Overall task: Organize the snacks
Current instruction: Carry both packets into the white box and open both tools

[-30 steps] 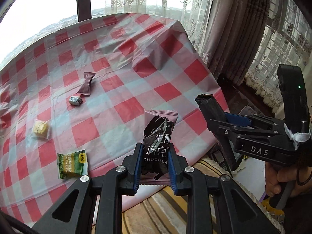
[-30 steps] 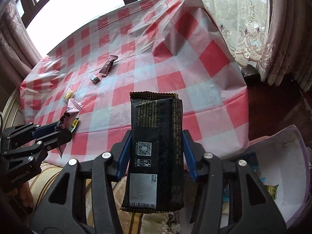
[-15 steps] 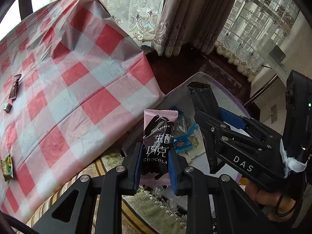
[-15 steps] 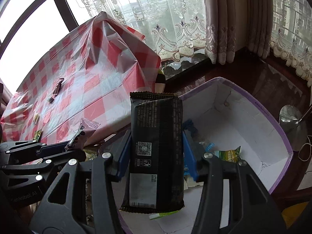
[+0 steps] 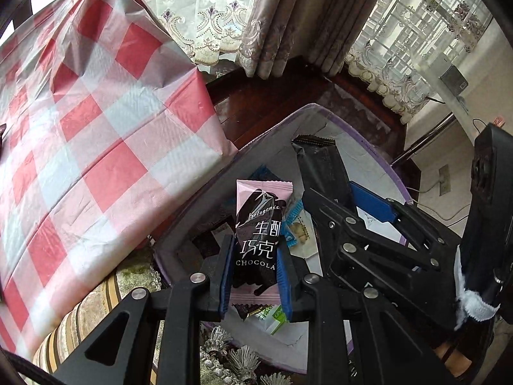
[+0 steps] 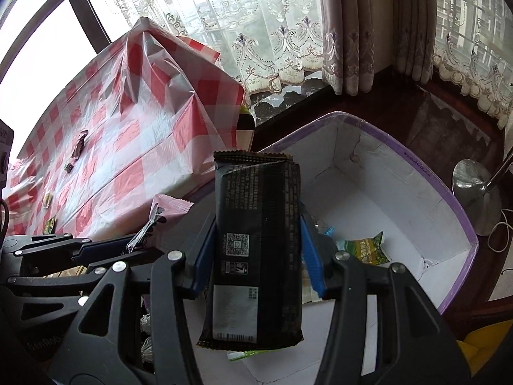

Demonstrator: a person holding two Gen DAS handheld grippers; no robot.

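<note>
So both claws are loaded right now. My left gripper (image 5: 255,266) is clamped on a pink-and-black chocolate packet (image 5: 259,234), blue pads squeezing its lower half, the top sticking up past the fingertips. My right gripper (image 6: 258,256) is clamped across the width of a long black snack bar (image 6: 256,250), which stands upright between the pads with its crimped top edge well beyond them.

Both are angled down over the white box with the purple rim (image 6: 461,221). From the right claw, the box floor ahead and to the right is mostly bare white cardboard, with just a green snack packet (image 6: 365,250) lying a bit right of the fingertips, so plenty of open room there. The far wall and the right rim sit well beyond the bar.

From the left claw things are tighter: the right gripper and its bar crowd in just to the right, and a blue-edged cracker packet (image 5: 296,229) lies right behind the chocolate. The near-left box corner is just beside my left finger.

Off to the left of both claws, the red checked tablecloth (image 5: 96,147) drapes down beside the box, edge hanging close to the box's left rim. A few small snacks (image 6: 69,166) are on the table, well away.
</note>
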